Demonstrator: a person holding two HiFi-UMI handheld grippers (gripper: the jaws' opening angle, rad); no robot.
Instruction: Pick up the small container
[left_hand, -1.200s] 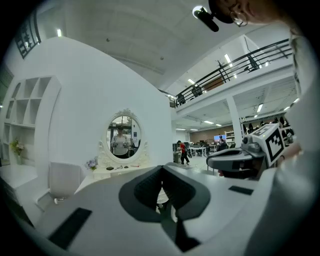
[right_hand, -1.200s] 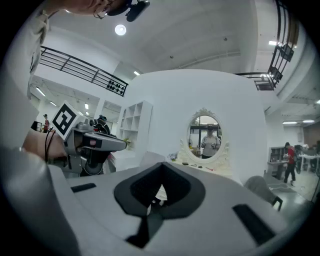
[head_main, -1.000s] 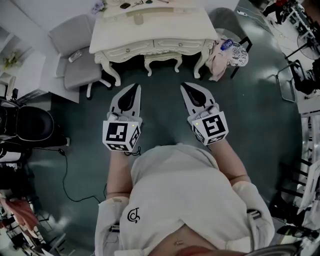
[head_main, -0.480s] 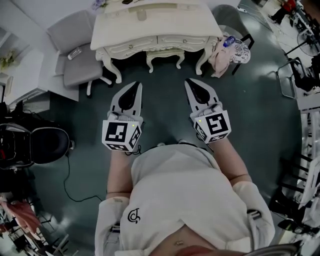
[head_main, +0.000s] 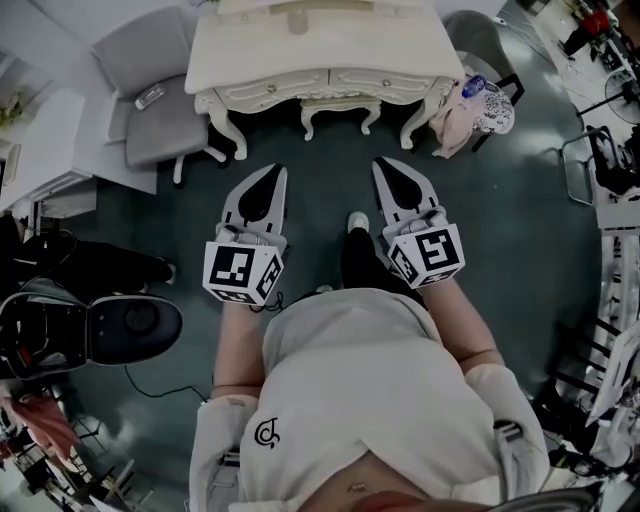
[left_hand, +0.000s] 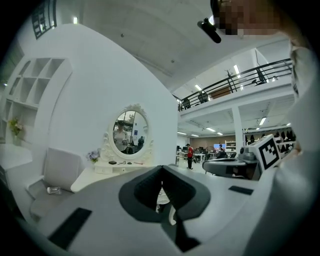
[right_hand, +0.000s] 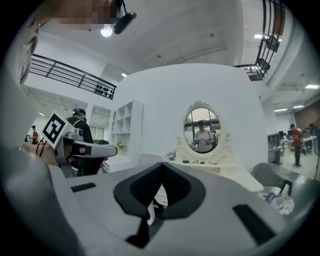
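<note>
A white dressing table (head_main: 320, 50) stands ahead across the dark floor. Its oval mirror (left_hand: 127, 131) and a few small dark items (left_hand: 113, 162) on the top show in the left gripper view, and the same small items (right_hand: 186, 161) in the right gripper view. I cannot tell which one is the small container. My left gripper (head_main: 271, 171) and right gripper (head_main: 385, 164) are held side by side at waist height, well short of the table. Both are shut with nothing in them. Through the left gripper (left_hand: 161, 168) and right gripper (right_hand: 161, 164) only the stool shows.
A grey chair (head_main: 150, 115) with a small bottle (head_main: 150, 97) on its seat stands left of the table. A white stool (head_main: 340, 106) sits under it. A chair with pink cloth and a bag (head_main: 478, 103) is at the right. A black seat (head_main: 120, 325) and a cable (head_main: 150, 385) lie at the left.
The table has come closer and slid down the head view as the person walks forward. A foot now shows between the grippers. Both grippers stay shut and level.
</note>
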